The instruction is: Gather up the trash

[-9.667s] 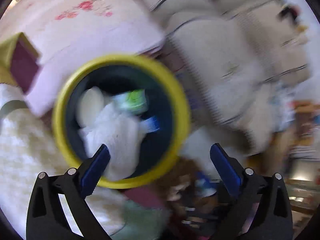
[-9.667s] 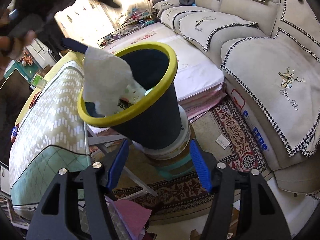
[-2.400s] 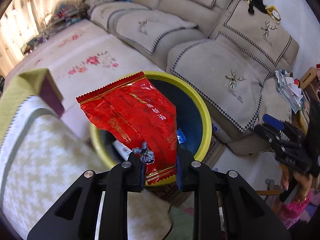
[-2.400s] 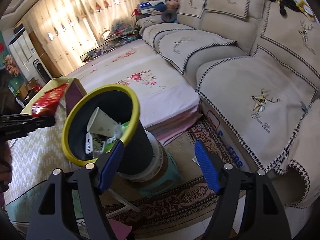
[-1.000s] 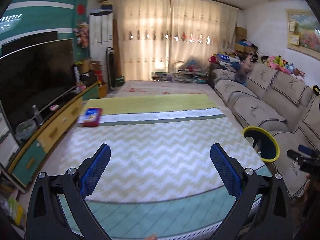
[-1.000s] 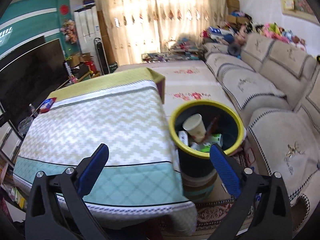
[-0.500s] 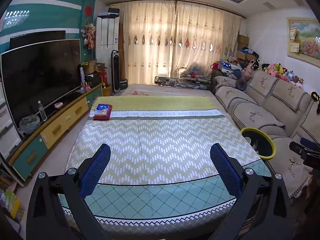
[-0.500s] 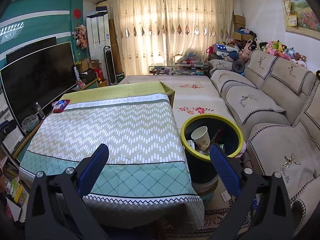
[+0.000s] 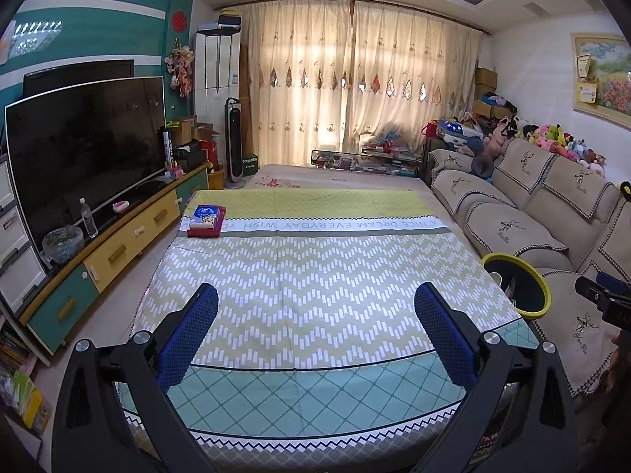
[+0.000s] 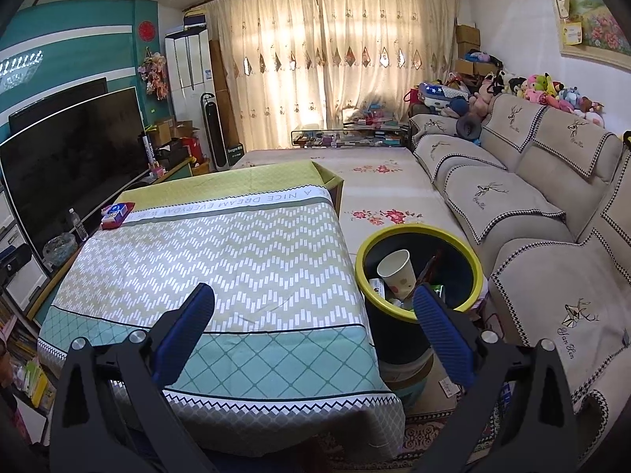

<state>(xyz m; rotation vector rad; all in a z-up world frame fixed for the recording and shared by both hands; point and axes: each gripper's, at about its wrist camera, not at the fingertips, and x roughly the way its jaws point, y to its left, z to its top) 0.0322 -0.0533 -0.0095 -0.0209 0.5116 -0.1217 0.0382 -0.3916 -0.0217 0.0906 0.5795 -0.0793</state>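
Note:
The dark bin with a yellow rim stands on the floor between the table and the sofa; it also shows in the left wrist view. Inside it lie a white paper cup, a red wrapper and other scraps. My left gripper is open and empty, back from the table's near edge. My right gripper is open and empty, above the table's near right corner with its right finger in front of the bin.
The table wears a green and white zigzag cloth. A red and blue box lies at its far left corner. A beige sofa runs along the right. A TV on a low cabinet stands at the left.
My left gripper let go of the red wrapper, which now lies in the bin, and opened. Both grippers have pulled back and up from the bin to a wide view of the table.

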